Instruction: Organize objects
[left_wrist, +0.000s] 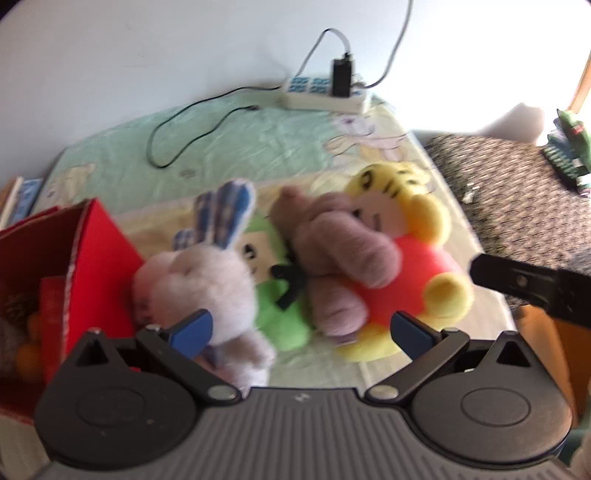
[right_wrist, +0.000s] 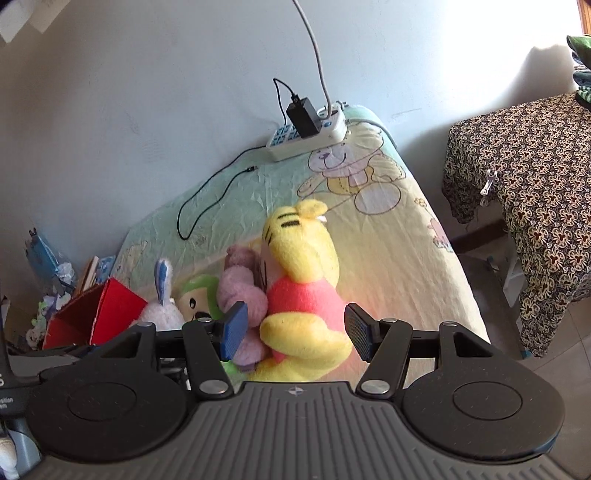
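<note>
Plushies are jammed together; wide-open left gripper (left_wrist: 301, 330) could snag the bunny (left_wrist: 195, 284) too; right gripper (right_wrist: 291, 330), open around the yellow tiger (right_wrist: 303, 280), might drag the pink one (right_wrist: 240, 291).

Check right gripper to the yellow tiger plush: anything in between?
Nothing visible. The right gripper is open, and the yellow tiger plush sits straight ahead between its jaws. The pink plush leans against the tiger's left side, close to the left finger, so it could get pinched too.
</note>
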